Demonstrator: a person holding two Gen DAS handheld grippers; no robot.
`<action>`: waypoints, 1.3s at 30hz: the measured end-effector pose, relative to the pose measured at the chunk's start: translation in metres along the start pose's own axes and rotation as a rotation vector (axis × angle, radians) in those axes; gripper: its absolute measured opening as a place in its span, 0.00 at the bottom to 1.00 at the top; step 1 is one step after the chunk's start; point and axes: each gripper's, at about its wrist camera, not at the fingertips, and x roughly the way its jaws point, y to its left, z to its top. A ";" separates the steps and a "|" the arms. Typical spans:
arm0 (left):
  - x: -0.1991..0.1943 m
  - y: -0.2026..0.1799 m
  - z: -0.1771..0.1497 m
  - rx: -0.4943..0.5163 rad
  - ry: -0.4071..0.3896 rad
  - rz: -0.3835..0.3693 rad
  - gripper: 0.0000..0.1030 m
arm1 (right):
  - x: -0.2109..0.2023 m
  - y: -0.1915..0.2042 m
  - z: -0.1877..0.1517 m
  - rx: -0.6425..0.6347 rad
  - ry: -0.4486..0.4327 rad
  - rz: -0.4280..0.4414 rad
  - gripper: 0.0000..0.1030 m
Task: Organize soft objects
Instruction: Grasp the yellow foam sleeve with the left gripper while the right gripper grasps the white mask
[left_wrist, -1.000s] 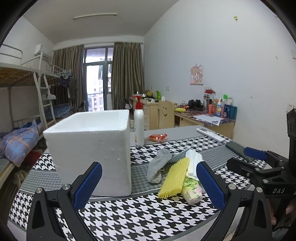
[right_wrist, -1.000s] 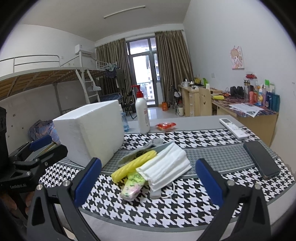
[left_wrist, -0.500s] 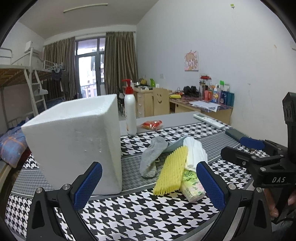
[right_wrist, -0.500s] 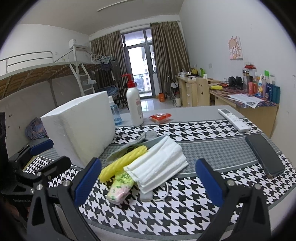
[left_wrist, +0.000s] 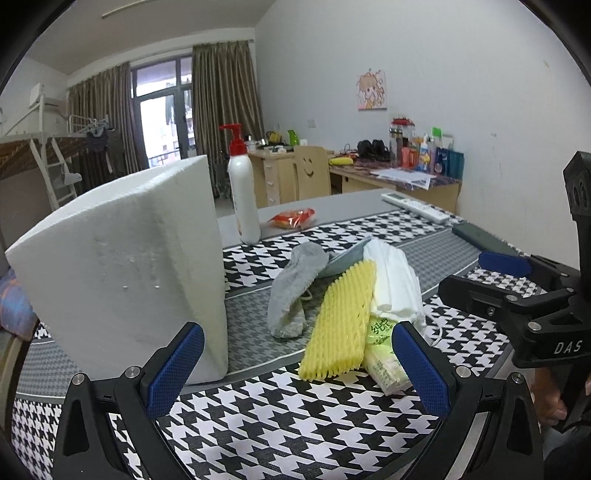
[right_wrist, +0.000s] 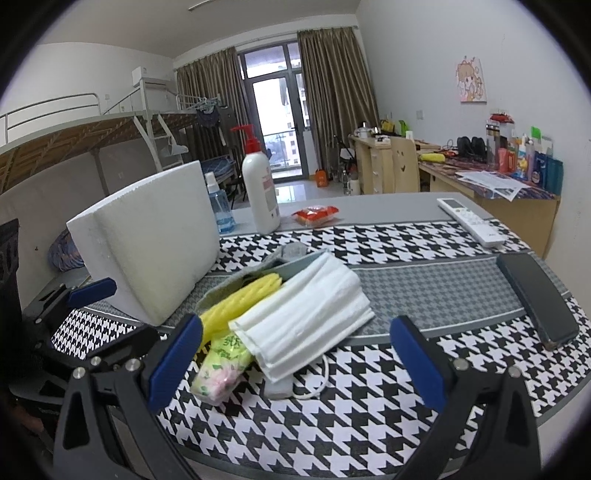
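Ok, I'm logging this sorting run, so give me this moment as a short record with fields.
left gripper: open, empty, aimed at the pile
right gripper: open, empty, aimed at the pile
pile: grey sock, yellow foam net, stack of face masks, tissue pack, heaped together
container: white foam box, left of the pile
surface: checked tablecloth
other items: pump bottle, remote, phone

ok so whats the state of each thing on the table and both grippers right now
left gripper: open, empty
right gripper: open, empty
foam box: upright
pump bottle: upright
grey sock: limp, flat
yellow foam net: lying in pile
stack of masks: lying in pile
tissue pack: lying
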 end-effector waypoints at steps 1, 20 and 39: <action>0.002 0.000 -0.001 0.008 0.010 0.002 0.98 | 0.001 -0.001 -0.001 0.000 0.006 -0.002 0.99; 0.040 -0.014 -0.002 0.133 0.168 -0.055 0.70 | 0.008 -0.004 -0.019 0.017 0.064 0.015 0.99; 0.061 -0.013 0.005 0.105 0.208 -0.088 0.32 | 0.035 -0.008 0.003 0.060 0.125 0.015 0.99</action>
